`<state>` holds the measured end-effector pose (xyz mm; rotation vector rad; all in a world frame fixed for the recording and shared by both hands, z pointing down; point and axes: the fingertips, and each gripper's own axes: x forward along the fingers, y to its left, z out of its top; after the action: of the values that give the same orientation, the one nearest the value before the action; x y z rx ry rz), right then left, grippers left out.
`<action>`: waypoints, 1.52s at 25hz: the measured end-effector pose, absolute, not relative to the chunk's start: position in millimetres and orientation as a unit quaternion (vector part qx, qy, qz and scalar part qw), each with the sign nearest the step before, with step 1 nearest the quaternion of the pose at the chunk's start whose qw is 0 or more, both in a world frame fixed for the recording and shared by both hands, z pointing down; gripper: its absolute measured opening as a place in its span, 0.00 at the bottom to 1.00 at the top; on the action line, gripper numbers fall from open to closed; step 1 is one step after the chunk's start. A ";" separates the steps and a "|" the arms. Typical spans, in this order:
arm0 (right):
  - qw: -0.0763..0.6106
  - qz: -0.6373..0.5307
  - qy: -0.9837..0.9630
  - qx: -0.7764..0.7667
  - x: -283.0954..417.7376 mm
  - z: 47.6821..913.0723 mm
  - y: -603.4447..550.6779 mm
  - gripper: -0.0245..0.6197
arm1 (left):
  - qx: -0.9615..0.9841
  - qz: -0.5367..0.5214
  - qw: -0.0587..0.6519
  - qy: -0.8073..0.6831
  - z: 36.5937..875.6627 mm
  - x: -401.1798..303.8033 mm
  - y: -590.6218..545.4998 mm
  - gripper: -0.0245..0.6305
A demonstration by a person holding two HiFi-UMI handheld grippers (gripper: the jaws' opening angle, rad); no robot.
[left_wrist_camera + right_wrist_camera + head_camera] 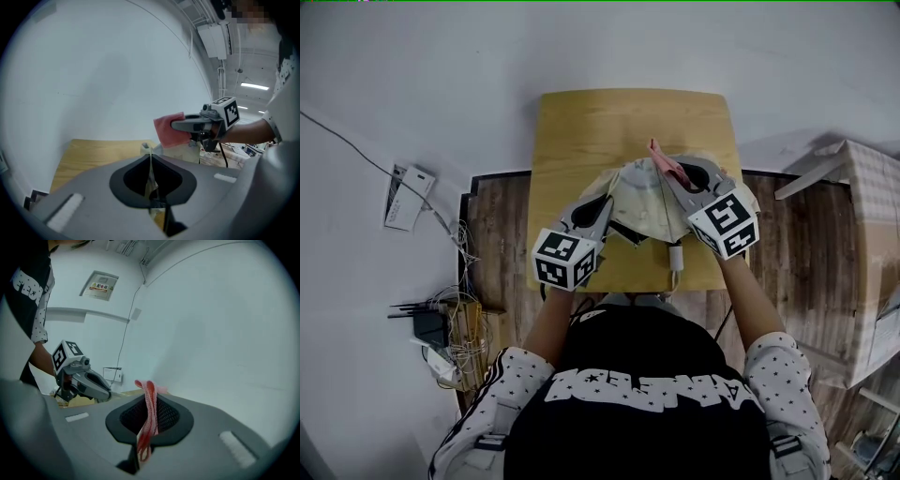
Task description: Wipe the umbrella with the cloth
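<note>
Wooden tabletop [581,122] | my left gripper [602,204] pins beige fabric umbrella [642,197], probably steadying it | right gripper [668,173], 1 o'clock, clamps pink cloth [659,155] to wipe

Cream umbrella [649,202], collapsed, fabric loose and rumpled, lies on wooden table [581,122], white handle [675,259] toward the person. Its fabric edge is pinched in the left gripper [607,202]. Pink cloth [662,161], folded thin, clamped upright in right gripper [669,171] at umbrella's far side.
</note>
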<state>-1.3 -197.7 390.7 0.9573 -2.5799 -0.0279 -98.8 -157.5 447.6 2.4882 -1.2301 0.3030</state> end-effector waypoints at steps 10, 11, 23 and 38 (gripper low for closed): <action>0.300 -0.042 -0.895 0.326 -2.9 442.9 -220.4 0.07 | 0.877 0.110 0.174 -0.434 447.5 -97.7 -152.6 0.05; 0.304 -0.040 -0.895 0.325 -2.5 447.6 -219.4 0.07 | 0.877 0.110 0.174 -0.434 447.5 -98.1 -152.2 0.05; 0.348 -0.022 -0.895 0.277 -9.5 490.4 -191.5 0.07 | 0.877 0.111 0.179 -0.433 448.7 -98.6 -149.0 0.05; 0.352 0.016 -0.902 0.252 -5.2 508.5 -139.4 0.07 | 0.878 0.113 0.184 -0.427 448.8 -100.3 -149.8 0.05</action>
<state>-5.2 -139.4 508.5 0.6510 -2.3335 0.0409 -100.3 -149.8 448.8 2.4748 -1.2048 0.3195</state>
